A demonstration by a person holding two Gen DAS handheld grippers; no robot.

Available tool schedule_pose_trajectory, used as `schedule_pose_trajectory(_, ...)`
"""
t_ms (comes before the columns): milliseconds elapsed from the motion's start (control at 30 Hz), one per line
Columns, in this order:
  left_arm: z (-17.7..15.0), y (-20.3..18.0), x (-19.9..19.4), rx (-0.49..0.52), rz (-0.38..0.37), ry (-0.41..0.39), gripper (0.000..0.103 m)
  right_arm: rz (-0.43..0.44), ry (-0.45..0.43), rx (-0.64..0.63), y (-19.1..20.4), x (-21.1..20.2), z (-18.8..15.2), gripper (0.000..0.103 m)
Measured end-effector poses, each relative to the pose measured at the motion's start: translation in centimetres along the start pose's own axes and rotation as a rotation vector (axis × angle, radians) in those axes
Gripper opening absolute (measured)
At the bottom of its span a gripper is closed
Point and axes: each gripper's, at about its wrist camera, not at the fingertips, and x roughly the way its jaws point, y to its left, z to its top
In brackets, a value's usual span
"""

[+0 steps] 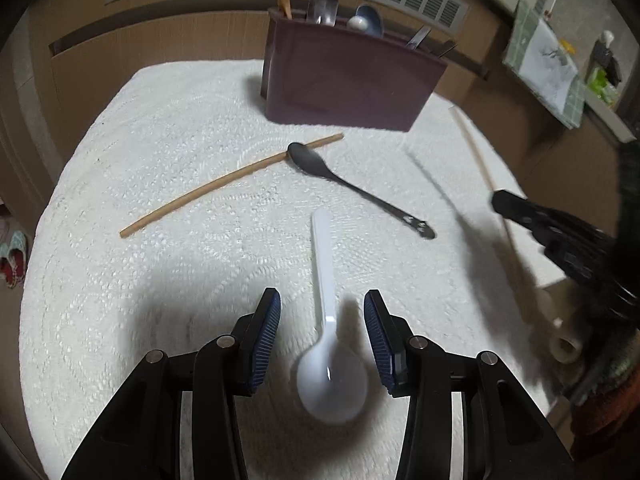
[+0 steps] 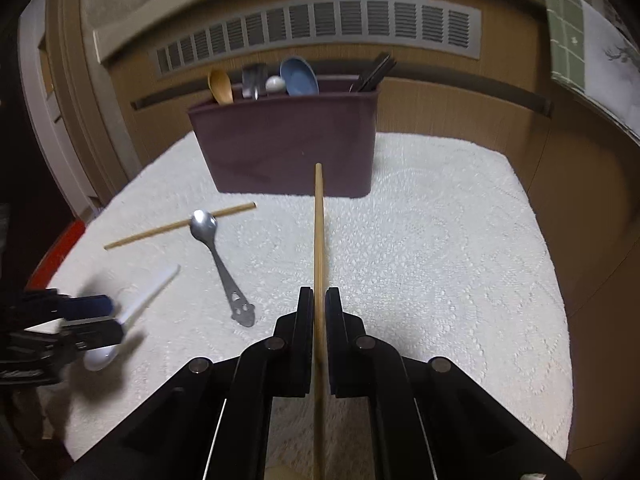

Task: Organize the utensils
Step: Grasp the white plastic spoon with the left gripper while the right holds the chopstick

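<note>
A maroon utensil holder (image 1: 344,80) (image 2: 288,148) stands at the back of the white cloth, with spoons and other utensils in it. My left gripper (image 1: 322,300) is open, its fingers either side of a white plastic spoon (image 1: 326,320) (image 2: 148,292) that lies on the cloth. My right gripper (image 2: 319,294) is shut on a wooden chopstick (image 2: 319,240) pointing toward the holder; it also shows blurred in the left wrist view (image 1: 484,172). A second chopstick (image 1: 224,182) (image 2: 176,226) lies on the cloth under the bowl of a metal spoon (image 1: 352,188) (image 2: 220,264).
The white lace cloth (image 1: 160,280) (image 2: 440,260) covers a round table. A wooden wall with a vent (image 2: 320,28) runs behind. A roll of tape (image 1: 564,344) sits at the right edge. Slippers (image 1: 14,256) lie on the floor at left.
</note>
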Motion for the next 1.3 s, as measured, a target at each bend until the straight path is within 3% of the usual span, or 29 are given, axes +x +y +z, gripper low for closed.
schedule_pose_trajectory(100,1.3,-0.8,1.1,0.055,0.068,0.014,0.029,-0.001,-0.019,-0.008,0.2,-0.9,-0.4,0.006)
schedule_pose_trajectory(167,2.2,-1.1,1.8,0.078,0.086,0.034,0.027,0.001,-0.019,-0.004,0.1,-1.1,-0.6,0.006)
schedule_pose_trajectory(400,3.8,-1.6,3.0,0.104,0.110,0.068,0.026,0.015,0.002,-0.003,-0.1,-0.8,-1.1,0.006)
schedule_pose_trajectory(633,3.3,-1.1,2.8,0.081,0.095,0.009,0.013,0.031,0.100,-0.002,-0.2,0.3,-2.3,0.006)
schedule_pose_trajectory(833,2.8,-0.6,2.3,0.069,0.077,0.013,0.012,0.024,0.164,-0.012,-0.5,2.1,-2.3,0.008)
schedule_pose_trajectory(933,2.6,-0.5,2.1,0.068,0.076,0.016,0.012,0.005,0.178,-0.036,-0.1,3.2,-1.0,0.015)
schedule_pose_trajectory(1033,2.5,-0.5,2.1,0.062,0.072,0.018,0.012,0.004,0.187,-0.052,0.1,4.3,0.1,0.016)
schedule_pose_trajectory(1133,2.3,-0.5,2.0,0.061,0.071,0.025,0.012,-0.005,0.184,-0.072,0.4,5.3,1.0,0.014)
schedule_pose_trajectory(1200,2.5,-0.6,2.0,0.070,0.076,0.038,0.013,-0.039,0.177,-0.114,1.1,5.5,1.2,0.006)
schedule_pose_trajectory(1300,2.9,-0.7,2.2,0.066,0.077,0.069,0.013,-0.020,0.157,-0.107,1.2,5.0,1.3,0.005)
